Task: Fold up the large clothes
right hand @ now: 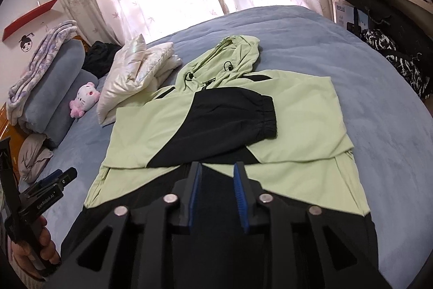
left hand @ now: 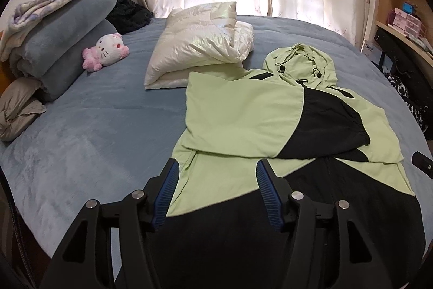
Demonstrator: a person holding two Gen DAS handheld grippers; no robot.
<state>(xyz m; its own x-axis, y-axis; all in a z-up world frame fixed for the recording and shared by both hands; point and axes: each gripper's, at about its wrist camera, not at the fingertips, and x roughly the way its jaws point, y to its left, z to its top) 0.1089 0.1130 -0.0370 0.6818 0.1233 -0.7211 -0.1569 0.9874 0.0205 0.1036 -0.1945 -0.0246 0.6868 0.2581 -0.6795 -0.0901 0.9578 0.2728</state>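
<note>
A light green and black hooded jacket (left hand: 243,113) lies flat on the blue bed (left hand: 94,132), hood toward the window, both sleeves folded across the chest, the black cuff (right hand: 266,115) on top. My left gripper (left hand: 216,169) is open and empty above the jacket's lower left part. My right gripper (right hand: 217,171) is open and empty over the jacket's (right hand: 297,110) lower middle. The left gripper also shows in the right wrist view (right hand: 65,175), in a hand beside the jacket's left edge.
A folded white puffy garment (left hand: 197,45) lies just beyond the jacket. A pink and white plush toy (left hand: 107,50), stacked blue blankets (left hand: 73,45) and a dark garment (left hand: 130,12) sit at the far left. Curtains and a shelf unit (left hand: 400,18) stand behind and to the right.
</note>
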